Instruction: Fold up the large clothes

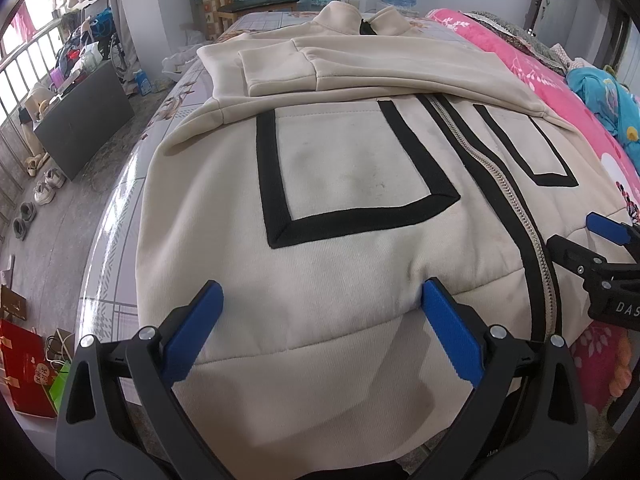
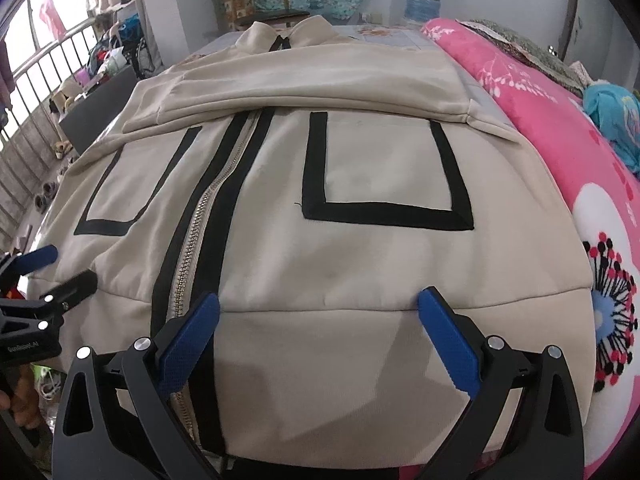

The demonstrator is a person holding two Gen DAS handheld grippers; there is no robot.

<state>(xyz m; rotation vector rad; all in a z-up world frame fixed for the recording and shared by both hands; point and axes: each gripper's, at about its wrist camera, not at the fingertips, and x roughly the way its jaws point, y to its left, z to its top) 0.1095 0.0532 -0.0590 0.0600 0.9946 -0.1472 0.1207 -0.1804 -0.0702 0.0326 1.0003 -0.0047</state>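
the cream jacket (image 1: 360, 208) lies flat on the bed (image 1: 120, 216), front side up, its long axis running away from the cameras: hem near, collar (image 2: 280, 34) far. both sleeves are folded across the chest. the zipper (image 1: 516, 200) runs along this axis. the left gripper (image 1: 322, 304) is wide open over the hem, holding nothing. the right gripper (image 2: 320, 314) is also wide open over the hem, empty. a pink blanket (image 2: 560, 120) lies at the right.
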